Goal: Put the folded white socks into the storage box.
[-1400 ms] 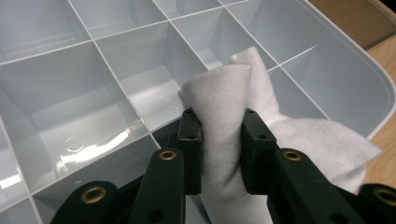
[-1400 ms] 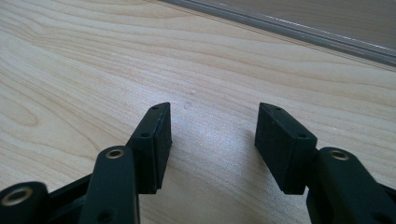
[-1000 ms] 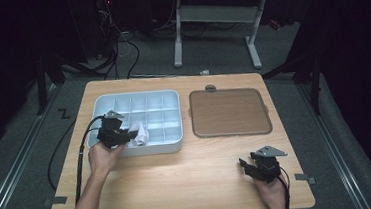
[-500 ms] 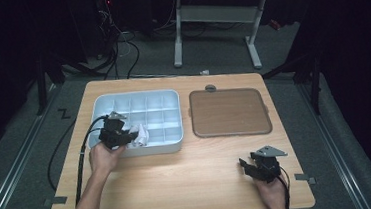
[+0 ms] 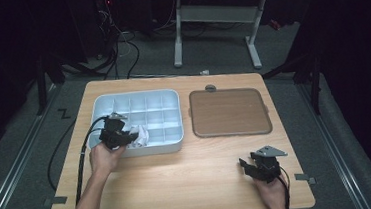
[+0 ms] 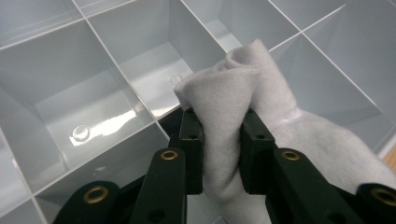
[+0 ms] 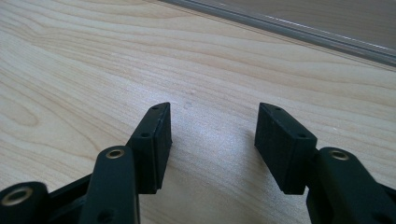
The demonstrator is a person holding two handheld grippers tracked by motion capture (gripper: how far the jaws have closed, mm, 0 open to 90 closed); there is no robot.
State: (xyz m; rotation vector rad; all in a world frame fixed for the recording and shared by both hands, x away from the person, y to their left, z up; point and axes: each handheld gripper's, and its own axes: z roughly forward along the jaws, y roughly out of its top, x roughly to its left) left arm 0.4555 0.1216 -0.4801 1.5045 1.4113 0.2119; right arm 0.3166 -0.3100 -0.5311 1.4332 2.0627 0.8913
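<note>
High view: a wooden table [image 5: 180, 185] fills the centre of the frame. At its upper left lies a pale grey tray [image 5: 138, 100] divided into many small compartments; at its upper right lies a flat brown mat [image 5: 229, 112] with a grey rim, well apart from the tray. The left gripper [image 5: 126, 138] sits at the tray's lower left edge, held by the person's left hand [image 5: 105, 158], and clamps a white cloth [image 5: 140, 137] that rests over the compartments of the tray's near row. The right gripper [image 5: 251, 168] rests at the lower right of the frame, on bare wood below the mat, held by the right hand [image 5: 273, 193].

Left gripper view: the 2 black jaws rise from the bottom centre and pinch a bunched fold of the white cloth [image 6: 233, 121]; the pads press on the fabric from both sides. The rest of the cloth trails to the lower right. Behind it, the tray's compartments [image 6: 93, 93] stand bare and glossy.

Right gripper view: the right gripper [image 7: 212, 135] has its 2 jaws spread apart with nothing between them, low over the table [image 7: 93, 60]. The mat's rim [image 7: 303, 35] crosses the upper right corner.
</note>
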